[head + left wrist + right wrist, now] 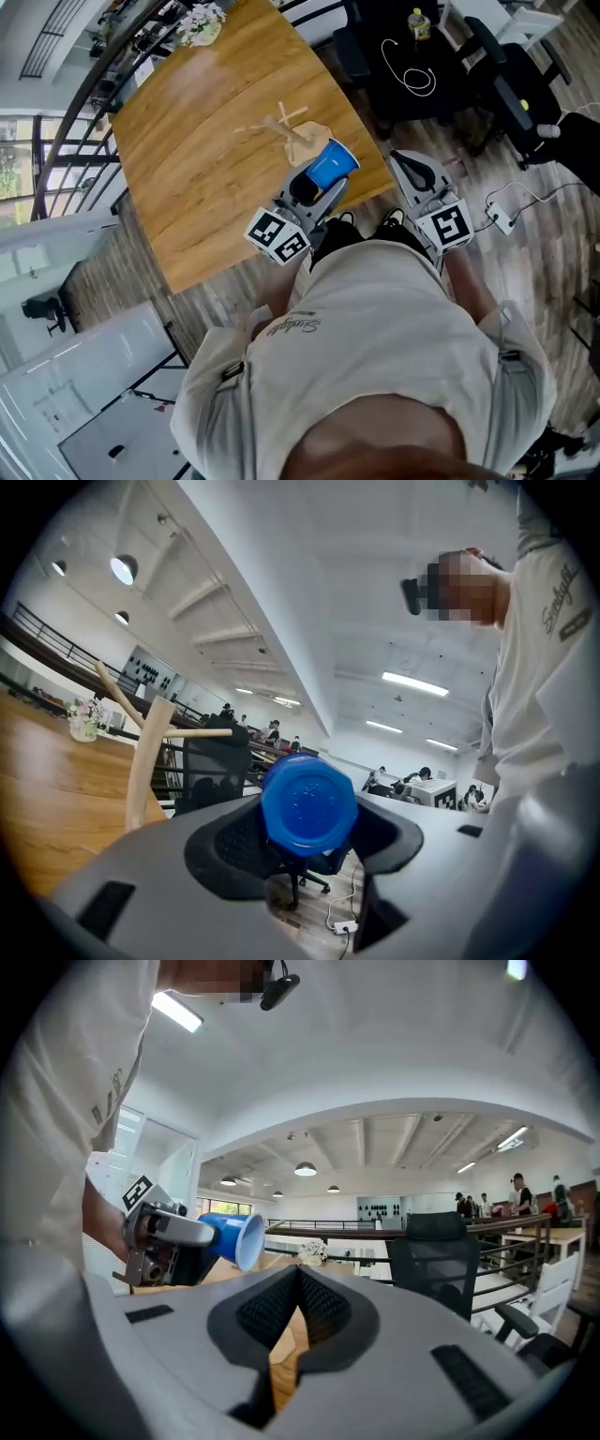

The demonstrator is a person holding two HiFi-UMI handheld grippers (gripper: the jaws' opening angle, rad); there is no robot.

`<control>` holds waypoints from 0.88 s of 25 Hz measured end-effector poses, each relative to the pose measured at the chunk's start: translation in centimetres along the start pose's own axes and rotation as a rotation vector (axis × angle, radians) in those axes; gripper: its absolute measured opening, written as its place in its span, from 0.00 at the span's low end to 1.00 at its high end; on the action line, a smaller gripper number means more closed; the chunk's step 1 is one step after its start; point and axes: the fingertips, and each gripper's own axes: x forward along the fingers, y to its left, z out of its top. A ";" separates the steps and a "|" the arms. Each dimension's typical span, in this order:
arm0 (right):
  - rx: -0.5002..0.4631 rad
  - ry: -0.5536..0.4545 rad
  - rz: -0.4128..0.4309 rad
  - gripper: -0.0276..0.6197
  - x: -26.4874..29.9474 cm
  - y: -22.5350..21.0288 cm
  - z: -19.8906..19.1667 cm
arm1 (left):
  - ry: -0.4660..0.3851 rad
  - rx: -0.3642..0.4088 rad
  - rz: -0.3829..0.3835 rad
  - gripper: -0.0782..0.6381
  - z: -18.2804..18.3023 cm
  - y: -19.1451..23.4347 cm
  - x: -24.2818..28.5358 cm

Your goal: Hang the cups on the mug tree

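A blue cup [332,165] lies on its side in my left gripper [317,187], which is shut on it just above the table's near right corner. In the left gripper view the cup's bottom [307,803] fills the gap between the jaws. The bare wooden mug tree [292,131] stands on the table right behind the cup, and its post and pegs [148,754] rise to the left of the jaws. My right gripper [407,161] hangs off the table's right edge, shut with nothing in it [298,1286]. From there I see the cup's open mouth [236,1239].
The wooden table [206,159] carries a small flower pot [201,24] at its far edge. Black office chairs [511,84] and a white cable [417,75] lie on the floor to the right. A railing [84,103] runs along the table's left side.
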 end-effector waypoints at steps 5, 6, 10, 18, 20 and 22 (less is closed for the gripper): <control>0.026 -0.016 0.059 0.03 1.4 0.0 -0.2 | -0.036 -0.020 0.068 0.46 0.3 0.4 -1.9; 0.021 -0.018 0.066 0.03 1.7 0.1 -0.1 | -0.041 -0.018 0.071 0.46 0.4 0.4 -2.3; 0.031 -0.034 0.074 0.03 2.8 1.2 0.8 | -0.054 0.005 0.077 0.46 1.6 0.5 -4.3; 0.068 -0.046 0.065 0.03 5.2 2.4 2.2 | -0.083 0.054 0.136 0.46 5.1 3.5 -8.3; 0.073 -0.050 0.065 0.03 6.0 2.8 2.4 | -0.089 0.067 0.151 0.46 5.5 4.6 -9.4; 0.055 -0.050 0.063 0.03 6.6 3.4 2.8 | -0.094 0.071 0.170 0.46 5.8 5.7 -10.4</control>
